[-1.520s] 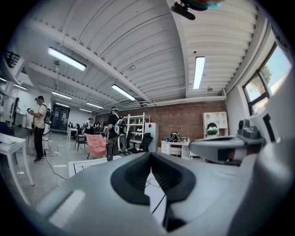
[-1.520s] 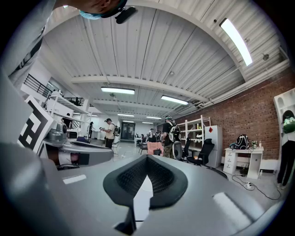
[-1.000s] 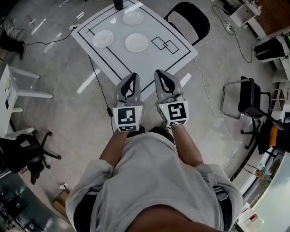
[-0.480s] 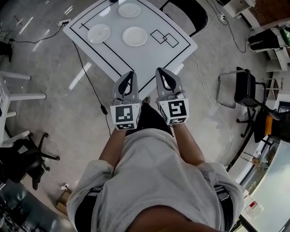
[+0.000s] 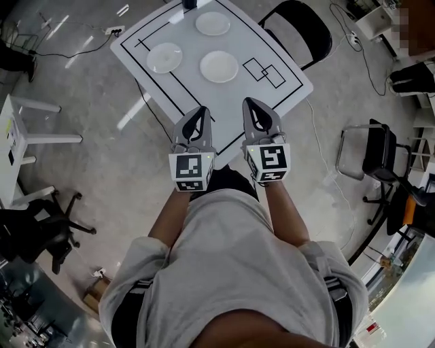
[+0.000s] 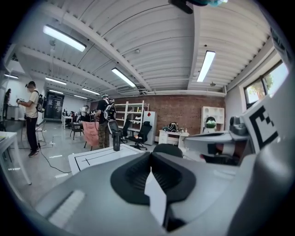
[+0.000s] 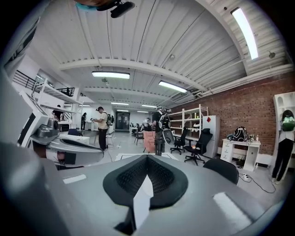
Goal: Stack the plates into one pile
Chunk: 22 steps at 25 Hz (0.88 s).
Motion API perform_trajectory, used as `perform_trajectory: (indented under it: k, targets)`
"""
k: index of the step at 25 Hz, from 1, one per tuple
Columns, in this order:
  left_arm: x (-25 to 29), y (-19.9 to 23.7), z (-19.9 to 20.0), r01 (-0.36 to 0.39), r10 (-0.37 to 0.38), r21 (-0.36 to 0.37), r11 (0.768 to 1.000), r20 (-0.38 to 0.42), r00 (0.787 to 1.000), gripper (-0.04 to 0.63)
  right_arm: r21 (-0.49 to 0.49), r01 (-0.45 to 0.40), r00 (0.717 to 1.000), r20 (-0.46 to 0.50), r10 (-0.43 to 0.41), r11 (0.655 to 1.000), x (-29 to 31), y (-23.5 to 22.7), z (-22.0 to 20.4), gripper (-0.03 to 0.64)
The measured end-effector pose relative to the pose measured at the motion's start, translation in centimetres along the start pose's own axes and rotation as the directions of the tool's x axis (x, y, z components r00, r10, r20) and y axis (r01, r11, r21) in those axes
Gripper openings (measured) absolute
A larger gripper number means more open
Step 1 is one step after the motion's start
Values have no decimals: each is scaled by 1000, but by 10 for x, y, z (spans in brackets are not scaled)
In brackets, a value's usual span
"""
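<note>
Plates (image 5: 219, 66) apart on table (image 5: 289, 92): head view only | left gripper (image 6: 150, 156), right gripper (image 7: 146, 159): jaws together, empty

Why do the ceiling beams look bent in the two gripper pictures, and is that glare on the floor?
Left gripper view and right gripper view: a wide-angle lens bows the ceiling, darkens corners. Head view: yes, light streaks glare off the glossy floor.

A: What's on the bench (image 5: 231, 102)?
B: Three white plates, apart: left plate (image 5: 165, 58), top plate (image 5: 213, 24), centre plate (image 5: 219, 66). Dark cylinder (image 5: 189, 3) at frame's top edge. Black outline (image 5: 178, 87), overlapping squares (image 5: 265, 71) at right.
</note>
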State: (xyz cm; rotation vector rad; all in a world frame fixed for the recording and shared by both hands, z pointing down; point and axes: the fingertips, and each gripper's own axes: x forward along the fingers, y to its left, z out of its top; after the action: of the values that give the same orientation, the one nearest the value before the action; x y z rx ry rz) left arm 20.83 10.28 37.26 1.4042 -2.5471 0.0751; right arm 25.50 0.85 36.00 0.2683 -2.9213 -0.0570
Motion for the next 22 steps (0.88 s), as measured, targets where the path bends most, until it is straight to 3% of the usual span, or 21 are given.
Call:
perform_trajectory:
  k: [7, 14, 19, 22]
  targets:
    - [55, 4, 1, 2, -3, -23, 1000, -69, 998, 3, 42, -53, 999, 15, 52, 998, 45, -26, 8, 0]
    - [95, -11, -5, 18, -18, -7, 1000, -136, 991, 3, 63, -72, 996, -38, 75, 995, 76, -61, -20, 0]
    - [118, -9, -20, 17, -28, -50, 999, -231, 973, 3, 134, -59, 995, -76, 70, 989, 83, -78, -40, 0]
    - [131, -12, -27, 27, -30, -14, 1000, -266, 964, 3, 150, -47, 991, -119, 65, 988, 83, -90, -56, 0]
